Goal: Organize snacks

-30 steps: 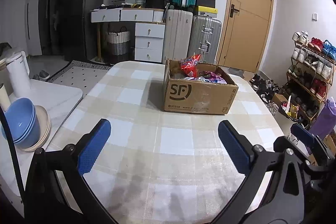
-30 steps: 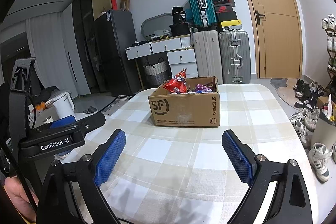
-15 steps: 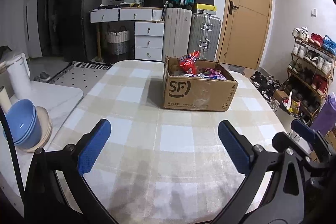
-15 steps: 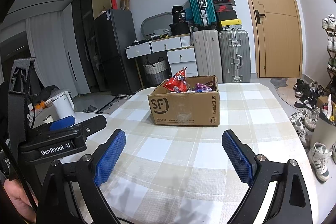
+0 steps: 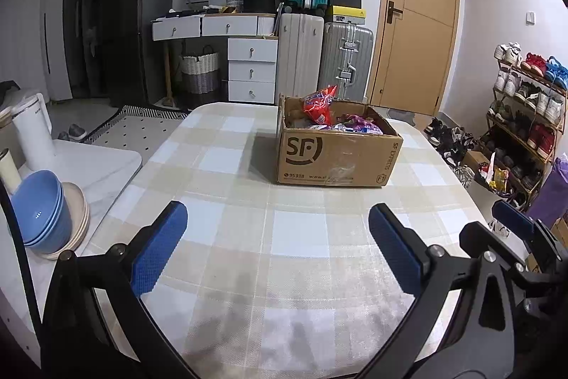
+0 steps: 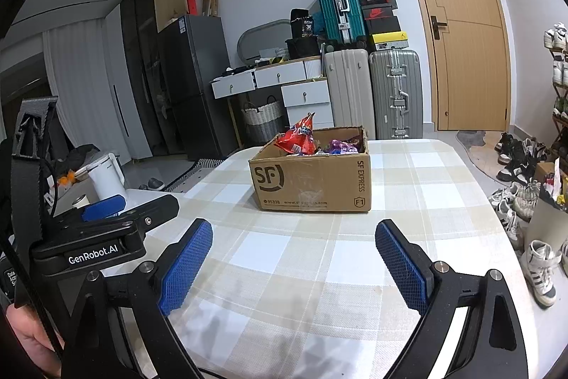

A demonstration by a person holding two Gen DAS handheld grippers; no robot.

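The snacks [image 5: 332, 116] sat heaped in the cardboard box [image 5: 337, 155] at the far middle of the desk [image 5: 248, 237], a red bag [image 6: 298, 139] poking above the rim. The left gripper [image 5: 277, 237] and right gripper [image 6: 294, 254] hovered well short, fingers spread wide and empty. The likely risks: a pinched bag could slip or crush, and a careless reach might shove the light box across the cloth.

A table [image 5: 284, 254] in a beige-and-white checked cloth is carrying one open cardboard box [image 5: 337, 158], sitting toward its far end, with snack packets [image 5: 319, 103] poking out above the rim.
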